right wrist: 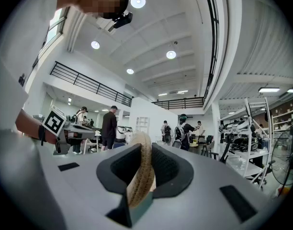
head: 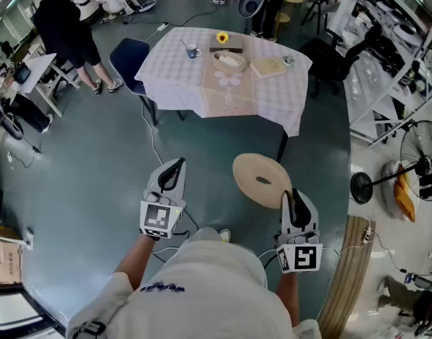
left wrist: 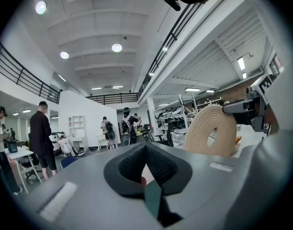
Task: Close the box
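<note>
- Teal floor (head: 96,161) runs across a big open hall with a railed gallery under a white ceiling; shelving stands along the right side and a standing fan (head: 422,152) is near it
- At the top of the head view a table (head: 272,97) under a white checked cloth carries the box (head: 229,61), a low woven one that is open at the top with something pale inside
- Just beside the box on the cloth are a sunflower (head: 222,38) behind it, a cup (head: 193,50) to its left and a book (head: 268,67) to its right
- A blue chair (head: 128,54) stands at the table's left corner, and a person in black (head: 63,28) stands farther left by a white desk
- The right gripper (head: 289,193) is clamped on the rim of the lid (head: 260,179), a round woven disc with a small hole in its middle; the lid is held over the floor, well apart from the table and the box
- In the right gripper view the lid's edge (right wrist: 145,153) stands upright between the dark pads (right wrist: 171,169), which press it from both sides
- The left gripper (head: 176,165) is held out over the floor at the person's left, its jaws drawn together to a point with nothing between them
- In the left gripper view the lid (left wrist: 214,131) shows face-on to the right, apart from that gripper's own jaws
- The wearer's pale shirt (head: 202,281) fills the bottom of the head view between the two forearms
</note>
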